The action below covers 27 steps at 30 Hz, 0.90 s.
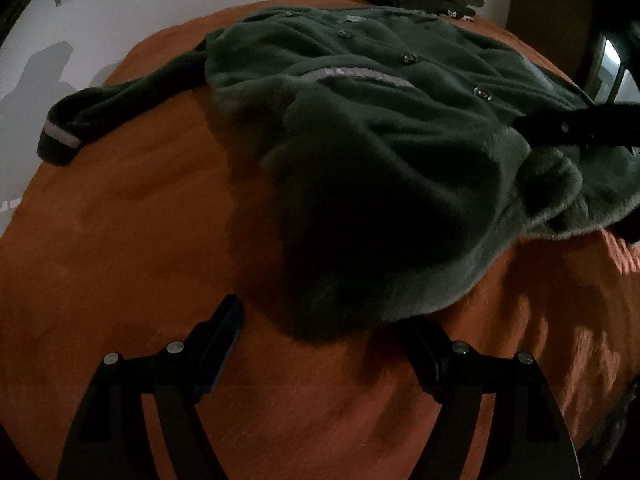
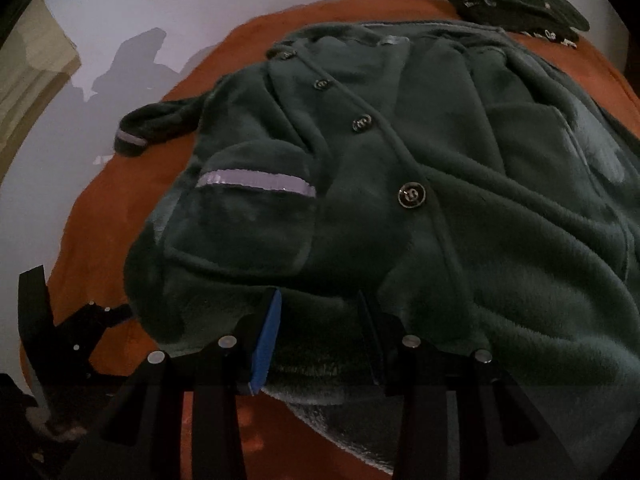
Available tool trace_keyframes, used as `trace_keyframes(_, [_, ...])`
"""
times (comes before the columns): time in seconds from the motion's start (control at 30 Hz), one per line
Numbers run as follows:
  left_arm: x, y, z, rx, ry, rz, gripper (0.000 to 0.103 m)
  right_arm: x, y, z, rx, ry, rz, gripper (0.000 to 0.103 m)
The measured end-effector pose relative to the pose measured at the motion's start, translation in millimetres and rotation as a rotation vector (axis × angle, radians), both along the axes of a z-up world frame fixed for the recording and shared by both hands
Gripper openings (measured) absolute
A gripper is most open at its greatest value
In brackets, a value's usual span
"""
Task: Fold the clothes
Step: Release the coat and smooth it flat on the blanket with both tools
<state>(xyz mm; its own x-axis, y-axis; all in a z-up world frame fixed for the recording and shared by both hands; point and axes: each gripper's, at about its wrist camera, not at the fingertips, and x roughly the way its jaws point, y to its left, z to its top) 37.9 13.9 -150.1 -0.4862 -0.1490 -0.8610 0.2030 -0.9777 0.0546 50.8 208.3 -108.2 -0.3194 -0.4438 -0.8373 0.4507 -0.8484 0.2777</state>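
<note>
- Bed [image 1: 120,240] with the orange cover is my whole work surface, nothing else under the clothes.
- Jacket [image 2: 460,200], green fleece, lies spread over the middle of it, buttons up, one sleeve [image 1: 104,108] stretched out to the side. Looks barely started to me, no clean fold in it yet.
- Folded pile [image 2: 516,0] sits at the far edge, so I'd guess some pieces are already done.
- Right gripper [image 2: 320,340] has the near hem sitting between its fingers, jaws partly closed around the fleece, looks like a grip.
- Left gripper [image 1: 324,344] is wide open, holding nothing, hovering just short of the hem.
- Left to do, I reckon: sleeves in, then fold the body over.
</note>
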Motion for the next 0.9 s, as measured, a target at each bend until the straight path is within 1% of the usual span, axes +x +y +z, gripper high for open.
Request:
trace_keyframes(0.03, [-0.8, -1.8, 2.8, 0.015, 0.014, 0.002, 0.074, -0.3, -0.5, 0.0, 0.007, 0.002, -0.001, 0.038])
trace_keyframes(0.07, [-0.5, -5.7, 9.1, 0.025, 0.031, 0.011, 0.051, -0.2, -0.6, 0.1, 0.010, 0.002, -0.002, 0.038])
trace_keyframes(0.1, [-0.1, -9.6, 15.4, 0.034, 0.049, 0.020, 0.036, 0.6, -1.6, 0.5, 0.014, 0.004, -0.002, 0.038])
trace_keyframes(0.13, [0.5, -13.5, 21.9, 0.041, 0.066, 0.030, 0.019, 1.6, -2.7, 1.0, 0.017, 0.006, -0.001, 0.038])
trace_keyframes(0.23, [14.2, -24.3, 48.3, -0.037, 0.102, 0.113, 0.014, 5.9, -1.7, 1.1, 0.032, 0.013, 0.005, 0.038])
trace_keyframes(0.27, [19.2, -28.0, 56.8, -0.061, 0.112, 0.140, 0.013, 7.3, -1.1, -0.2, 0.036, 0.014, 0.008, 0.038])
trace_keyframes(0.37, [39.6, -39.0, 83.2, -0.095, 0.119, 0.202, 0.013, 13.6, 2.7, -3.0, 0.030, 0.010, 0.023, 0.038])
trace_keyframes(0.4, [45.1, -43.0, 87.4, -0.122, 0.109, 0.220, 0.013, 16.8, 4.7, -3.1, 0.027, 0.010, 0.027, 0.039])
trace_keyframes(0.43, [50.6, -47.0, 91.6, -0.148, 0.099, 0.238, 0.013, 20.8, 6.8, -3.3, 0.035, 0.016, 0.026, 0.041])
trace_keyframes(0.47, [56.0, -51.2, 95.2, -0.173, 0.088, 0.256, 0.012, 24.7, 9.4, -3.5, 0.042, 0.022, 0.023, 0.046])
trace_keyframes(0.5, [60.6, -57.9, 92.4, -0.180, 0.064, 0.270, 0.012, 28.9, 13.2, -4.1, 0.039, 0.025, 0.022, 0.050])
trace_keyframes(0.57, [69.7, -71.2, 86.5, -0.192, 0.014, 0.295, 0.012, 40.2, 17.7, -7.7, 0.026, 0.023, 0.039, 0.051])
trace_keyframes(0.63, [75.3, -80.6, 70.8, -0.198, -0.040, 0.310, 0.012, 54.3, 20.7, -13.1, 0.012, 0.015, 0.077, 0.051])
trace_keyframes(0.73, [79.2, -89.5, 47.7, -0.134, -0.095, 0.327, 0.012, 72.9, 15.6, -22.9, 0.056, -0.002, 0.159, 0.052])
trace_keyframes(0.77, [80.3, -88.9, 41.8, -0.136, -0.105, 0.324, 0.013, 77.5, 14.0, -25.0, 0.067, -0.001, 0.177, 0.053])
trace_keyframes(0.8, [81.3, -88.5, 36.2, -0.137, -0.113, 0.321, 0.013, 81.8, 12.5, -26.9, 0.076, 0.002, 0.192, 0.060])
trace_keyframes(0.83, [81.5, -89.2, 33.6, -0.130, -0.115, 0.322, 0.013, 83.5, 10.1, -32.2, 0.103, 0.002, 0.200, 0.062])
trace_keyframes(0.9, [75.1, -91.6, 30.4, -0.114, -0.112, 0.326, 0.015, 83.7, 6.5, -42.3, 0.154, -0.002, 0.208, 0.062])
